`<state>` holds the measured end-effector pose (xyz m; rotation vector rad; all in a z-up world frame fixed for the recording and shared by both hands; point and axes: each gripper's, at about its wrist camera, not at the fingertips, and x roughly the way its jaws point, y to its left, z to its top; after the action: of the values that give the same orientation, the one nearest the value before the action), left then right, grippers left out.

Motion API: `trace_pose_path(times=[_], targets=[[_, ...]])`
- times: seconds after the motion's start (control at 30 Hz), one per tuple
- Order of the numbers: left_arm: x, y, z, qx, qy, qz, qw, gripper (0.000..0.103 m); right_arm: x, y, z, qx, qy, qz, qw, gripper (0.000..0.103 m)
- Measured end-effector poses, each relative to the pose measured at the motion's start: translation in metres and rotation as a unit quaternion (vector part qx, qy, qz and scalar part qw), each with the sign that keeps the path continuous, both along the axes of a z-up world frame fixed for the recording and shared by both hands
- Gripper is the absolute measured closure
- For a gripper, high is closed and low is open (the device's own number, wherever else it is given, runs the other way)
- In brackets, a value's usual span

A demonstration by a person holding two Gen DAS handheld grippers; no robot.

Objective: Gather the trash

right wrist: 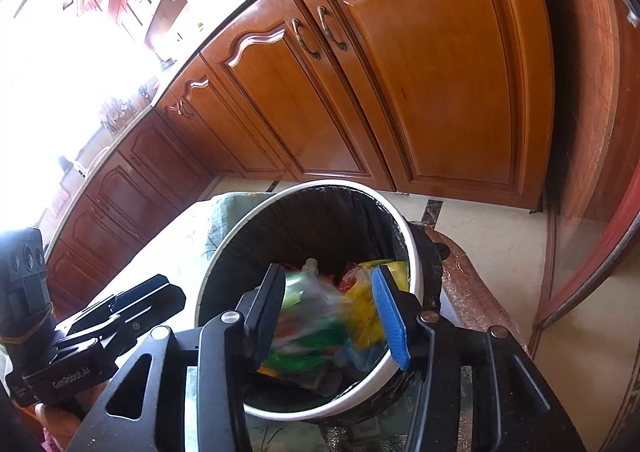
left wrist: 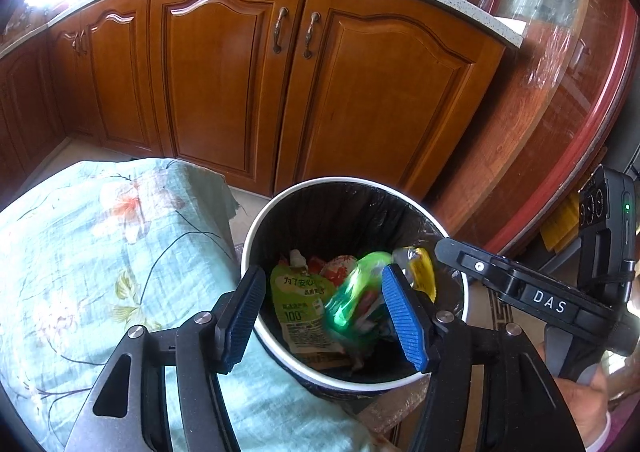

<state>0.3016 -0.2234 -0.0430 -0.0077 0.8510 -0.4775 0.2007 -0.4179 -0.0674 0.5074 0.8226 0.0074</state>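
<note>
both grippers, left gripper (left wrist: 324,316) and right gripper (right wrist: 330,316), gape apart over the trash bin (left wrist: 256,228) beside wooden cabinets (left wrist: 224,84).

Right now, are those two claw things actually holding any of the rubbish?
No. The left gripper and right gripper are both open above the trash bin. The blurred green wrapper is between the fingers but untouched, apparently dropping in.

A green wrapper (left wrist: 352,304) in the bin (left wrist: 256,228) is motion-blurred in both views, the right gripper's (left wrist: 448,248) fingertips are hidden, and glare whitens the far-left window (right wrist: 60,64).
</note>
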Motion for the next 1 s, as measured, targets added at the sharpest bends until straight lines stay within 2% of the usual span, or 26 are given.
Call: trace_pose_path(times=[0.07,0.3,0.6,0.87,1.0], targets=[[-0.003,0.009,0.002,-0.008,0.000,0.006,1.0000,0.040,-0.006,0.001,0.002,0.006,-0.007,-0.003,1.000,0.053],[-0.032,0.044,0.004,-0.033,-0.003,0.034,0.9989,0.031,-0.032,0.012,0.013,0.023,-0.038,-0.019,0.999,0.031],[-0.091,0.098,0.007,-0.057,-0.012,0.079,0.9952,0.025,-0.074,0.057,0.029,0.012,-0.066,-0.019,0.998,0.014],[-0.150,0.132,0.018,-0.050,-0.055,0.097,0.9925,0.021,-0.105,0.101,0.040,-0.032,-0.081,-0.014,0.996,0.007],[-0.175,0.142,0.024,-0.038,-0.086,0.100,0.9905,0.017,-0.121,0.121,0.053,-0.077,-0.108,-0.014,0.991,0.004]])
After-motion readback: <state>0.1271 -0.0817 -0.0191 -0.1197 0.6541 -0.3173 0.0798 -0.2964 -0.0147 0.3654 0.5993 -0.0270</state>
